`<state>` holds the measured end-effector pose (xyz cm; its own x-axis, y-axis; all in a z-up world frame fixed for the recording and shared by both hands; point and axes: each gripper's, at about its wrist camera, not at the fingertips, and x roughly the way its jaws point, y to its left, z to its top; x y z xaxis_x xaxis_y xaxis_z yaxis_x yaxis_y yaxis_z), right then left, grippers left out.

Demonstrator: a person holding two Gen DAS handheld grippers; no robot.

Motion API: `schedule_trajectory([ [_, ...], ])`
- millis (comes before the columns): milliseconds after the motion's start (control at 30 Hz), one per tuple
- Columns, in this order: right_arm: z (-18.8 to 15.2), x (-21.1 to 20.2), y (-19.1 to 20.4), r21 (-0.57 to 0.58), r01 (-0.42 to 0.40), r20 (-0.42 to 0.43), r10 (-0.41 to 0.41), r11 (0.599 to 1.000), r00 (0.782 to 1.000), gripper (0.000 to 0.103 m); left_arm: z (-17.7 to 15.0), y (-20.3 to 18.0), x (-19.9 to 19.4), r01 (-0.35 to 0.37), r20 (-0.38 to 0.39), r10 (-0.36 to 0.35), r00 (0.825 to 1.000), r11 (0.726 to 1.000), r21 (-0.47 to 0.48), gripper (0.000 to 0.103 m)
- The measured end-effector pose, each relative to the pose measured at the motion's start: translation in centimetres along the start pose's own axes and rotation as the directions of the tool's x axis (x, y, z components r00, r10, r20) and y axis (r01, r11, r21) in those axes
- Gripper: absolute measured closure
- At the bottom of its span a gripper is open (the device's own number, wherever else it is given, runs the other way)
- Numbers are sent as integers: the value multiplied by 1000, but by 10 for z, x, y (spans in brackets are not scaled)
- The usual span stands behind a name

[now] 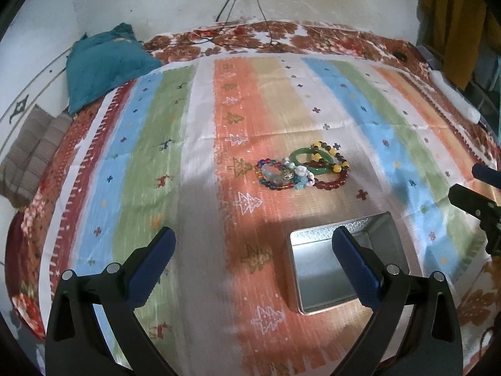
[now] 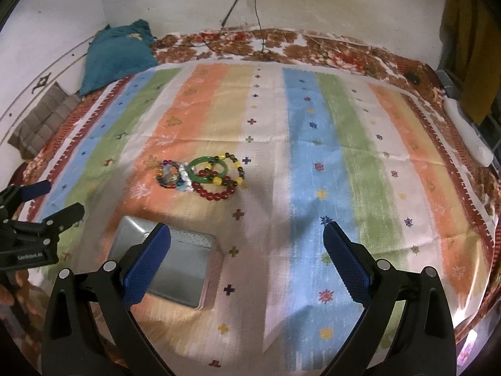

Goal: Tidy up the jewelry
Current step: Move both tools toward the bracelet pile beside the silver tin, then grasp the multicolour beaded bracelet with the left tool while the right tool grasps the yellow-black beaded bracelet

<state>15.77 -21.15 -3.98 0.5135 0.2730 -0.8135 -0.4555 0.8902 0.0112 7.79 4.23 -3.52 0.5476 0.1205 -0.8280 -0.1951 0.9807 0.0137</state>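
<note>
The left gripper (image 1: 253, 250) is held wide and empty above the near part of the cloth (image 1: 200, 156), with the tin (image 1: 316, 279) just beyond its right finger. The right gripper (image 2: 247, 247) is likewise spread wide and holds nothing; the tin (image 2: 184, 275) is seen behind its left finger. The tin lies open and appears empty near the cloth's near edge. The bracelets (image 1: 302, 167) are heaped together around mid-cloth, beyond the tin and apart from it, overlapping one another: a green bangle (image 2: 207, 169), a red bead string (image 2: 216, 192), a yellow-and-dark one (image 2: 233, 169), and a multicoloured cluster (image 2: 170, 174).

The first pick is judged not yet made. An outer piece, such as the red string, is best taken first, gripped on its free arc clear of its neighbours. It should be lifted slowly so that tangled strands are not dragged along, then released low inside the tin.
</note>
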Motion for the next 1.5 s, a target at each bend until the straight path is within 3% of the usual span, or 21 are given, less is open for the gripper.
schedule_trajectory([
  [567,23,33,-3,22,-18,-56,19,1000,998,4,29,8,44,-50,-90,50,995,999,4,6],
  [1200,51,83,-4,39,-27,-129,32,999,991,4,55,19,87,-15,-168,4,986,998,-62,6],
  [1500,58,110,1,12,-1,-184,4,1000,983,4,64,17,114,-9,-209,2,978,999,-35,9],
])
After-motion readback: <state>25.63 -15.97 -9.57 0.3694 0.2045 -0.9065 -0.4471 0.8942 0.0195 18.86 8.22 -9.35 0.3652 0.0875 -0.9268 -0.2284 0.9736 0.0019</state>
